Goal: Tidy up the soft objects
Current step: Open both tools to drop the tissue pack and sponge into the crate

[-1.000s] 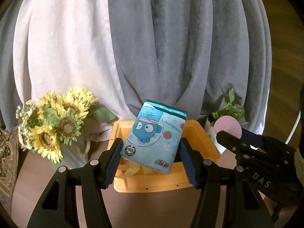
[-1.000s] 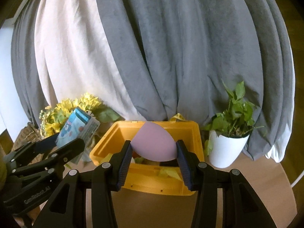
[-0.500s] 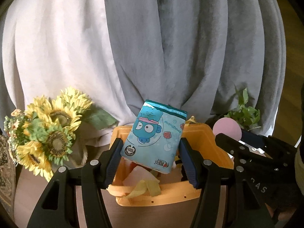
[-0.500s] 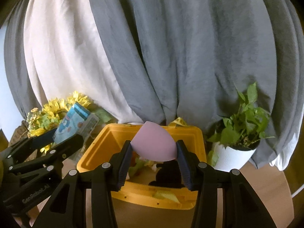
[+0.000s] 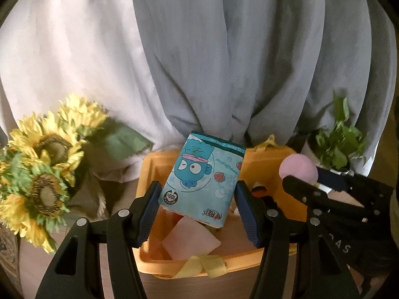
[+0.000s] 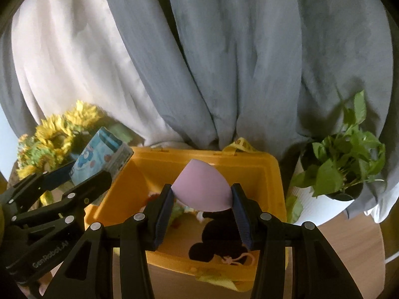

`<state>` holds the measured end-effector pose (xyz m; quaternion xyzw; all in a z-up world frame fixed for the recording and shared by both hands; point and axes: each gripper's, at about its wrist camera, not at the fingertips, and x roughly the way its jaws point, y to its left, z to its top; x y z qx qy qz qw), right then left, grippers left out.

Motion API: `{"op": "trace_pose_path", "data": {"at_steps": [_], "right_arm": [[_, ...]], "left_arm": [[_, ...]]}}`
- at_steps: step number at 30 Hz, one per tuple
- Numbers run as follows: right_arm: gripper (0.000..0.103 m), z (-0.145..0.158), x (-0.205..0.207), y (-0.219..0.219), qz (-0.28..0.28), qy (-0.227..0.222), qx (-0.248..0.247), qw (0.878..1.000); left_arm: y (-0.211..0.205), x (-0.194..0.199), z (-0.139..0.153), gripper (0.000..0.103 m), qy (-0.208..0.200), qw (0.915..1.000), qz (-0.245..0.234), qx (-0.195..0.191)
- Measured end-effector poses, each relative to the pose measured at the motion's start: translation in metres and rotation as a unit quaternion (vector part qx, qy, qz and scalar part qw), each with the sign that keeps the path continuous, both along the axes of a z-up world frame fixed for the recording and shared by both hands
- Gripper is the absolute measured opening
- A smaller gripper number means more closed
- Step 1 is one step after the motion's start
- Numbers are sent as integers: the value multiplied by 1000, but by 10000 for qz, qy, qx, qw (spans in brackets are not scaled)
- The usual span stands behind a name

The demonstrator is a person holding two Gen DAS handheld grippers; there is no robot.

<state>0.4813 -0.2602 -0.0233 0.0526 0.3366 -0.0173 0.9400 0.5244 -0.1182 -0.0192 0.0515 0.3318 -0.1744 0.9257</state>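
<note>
Left wrist view: the left gripper [image 5: 198, 196] tilts downward, its blue pads clamped on a blue cartoon-printed soft tissue pack [image 5: 203, 178] held above the yellow plastic bin [image 5: 149, 169]. Sunflowers [image 5: 47, 164] stand to the left.

Right wrist view: the right gripper [image 6: 202, 204], tilted downward likewise, pinches a pink teardrop-shaped sponge [image 6: 203, 189] over the same bin [image 6: 271, 174], beside a potted green plant [image 6: 341, 164].

Black left gripper [image 5: 197, 196], blue pads [image 5: 149, 206], silver screws
</note>
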Motion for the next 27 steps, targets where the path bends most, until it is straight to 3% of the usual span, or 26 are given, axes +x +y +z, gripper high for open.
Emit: {"op": "trace_pose_path", "data": {"at_steps": [15,23,27], "right_arm": [[48,-49,42,-10,-12,820,84,9966],[50,-65,52,-17,-12,1129,244,9933],[59,-68,54,-21,-71,1188,339,9923]], "left_arm": [[-15,32,-47,59,596,9971,-146,450],[-15,35,-58,59,806,9953,-153,515],[-10,30,-55,61,766,9959,-110,459]]}}
